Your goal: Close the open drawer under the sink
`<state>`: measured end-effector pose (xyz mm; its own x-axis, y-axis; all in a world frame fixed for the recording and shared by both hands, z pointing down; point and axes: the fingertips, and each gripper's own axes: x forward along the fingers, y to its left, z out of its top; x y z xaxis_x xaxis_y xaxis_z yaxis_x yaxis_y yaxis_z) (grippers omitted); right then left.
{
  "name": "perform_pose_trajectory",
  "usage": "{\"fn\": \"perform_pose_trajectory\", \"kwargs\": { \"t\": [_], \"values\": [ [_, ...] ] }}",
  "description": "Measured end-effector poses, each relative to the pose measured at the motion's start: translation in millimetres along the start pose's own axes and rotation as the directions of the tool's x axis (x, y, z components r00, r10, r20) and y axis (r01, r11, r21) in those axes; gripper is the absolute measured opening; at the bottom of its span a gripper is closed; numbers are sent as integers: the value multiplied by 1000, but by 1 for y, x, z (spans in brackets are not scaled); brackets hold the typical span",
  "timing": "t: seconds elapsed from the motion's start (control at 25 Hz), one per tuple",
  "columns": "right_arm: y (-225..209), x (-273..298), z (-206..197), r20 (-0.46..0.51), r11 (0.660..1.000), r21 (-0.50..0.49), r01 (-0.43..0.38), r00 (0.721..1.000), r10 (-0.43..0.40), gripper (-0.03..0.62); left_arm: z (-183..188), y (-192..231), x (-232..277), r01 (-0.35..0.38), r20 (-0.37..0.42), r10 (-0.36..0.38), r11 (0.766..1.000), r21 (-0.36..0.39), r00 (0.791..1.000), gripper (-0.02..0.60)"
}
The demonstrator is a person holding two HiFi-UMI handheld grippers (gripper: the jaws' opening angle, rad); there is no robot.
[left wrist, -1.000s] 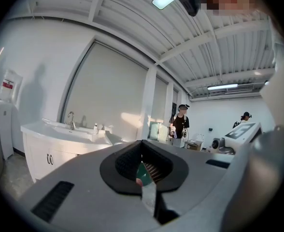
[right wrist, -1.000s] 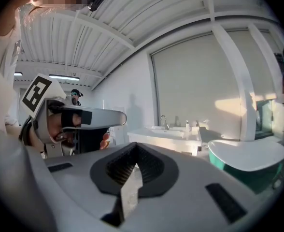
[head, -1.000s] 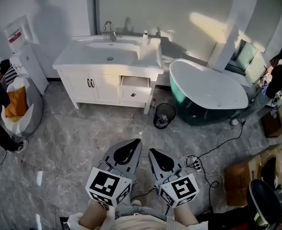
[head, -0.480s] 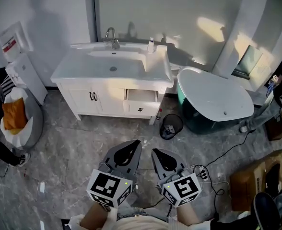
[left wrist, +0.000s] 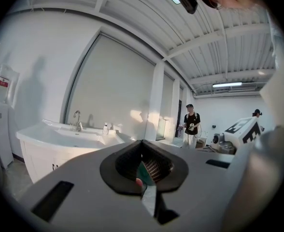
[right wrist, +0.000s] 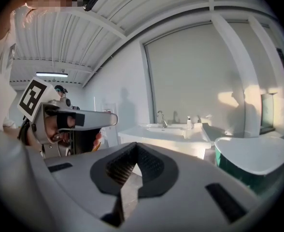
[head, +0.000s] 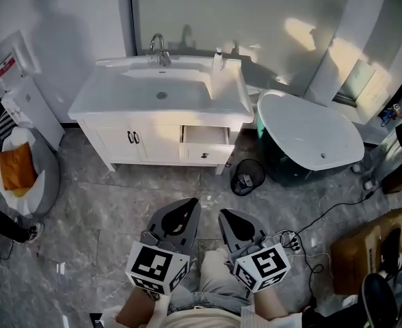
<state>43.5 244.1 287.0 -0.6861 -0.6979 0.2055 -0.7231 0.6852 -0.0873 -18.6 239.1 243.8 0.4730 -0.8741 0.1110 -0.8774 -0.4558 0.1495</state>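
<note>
Sink cabinet [head: 129, 142] has drifted closer; walk right up, left claw [head: 189, 203] and right claw [head: 225, 215] pinched together empty, then push the drawer [head: 206, 144] front squarely.

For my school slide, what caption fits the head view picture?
Both shut, the left gripper and right gripper face a white vanity with its drawer open.

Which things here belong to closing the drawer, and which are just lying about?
Job: open drawer, sink vanity, left tongs, right tongs (both shut, empty).
Lying about: wastebasket, bathtub, soap bottle, power strip, cardboard box, water dispenser.
</note>
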Motion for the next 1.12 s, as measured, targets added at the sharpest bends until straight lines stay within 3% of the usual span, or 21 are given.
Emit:
{"fn": "perform_pose_trajectory", "kwargs": {
  "t": [0.24,0.52,1.12],
  "values": [
    [-16,23,-6,-20,1000,15,4,1000,-4,11,-6,15,18,0,-12,0,1000,8,1000,17],
    [-52,69,-2,-35,999,30,-21,999,22,11,-1,52,57,-50,-5,50,999,0,999,17],
    [-170,177,50,-21,996,35,-88,996,88,11,41,113,211,-103,-11,103,994,23,995,17]
  ]
}}
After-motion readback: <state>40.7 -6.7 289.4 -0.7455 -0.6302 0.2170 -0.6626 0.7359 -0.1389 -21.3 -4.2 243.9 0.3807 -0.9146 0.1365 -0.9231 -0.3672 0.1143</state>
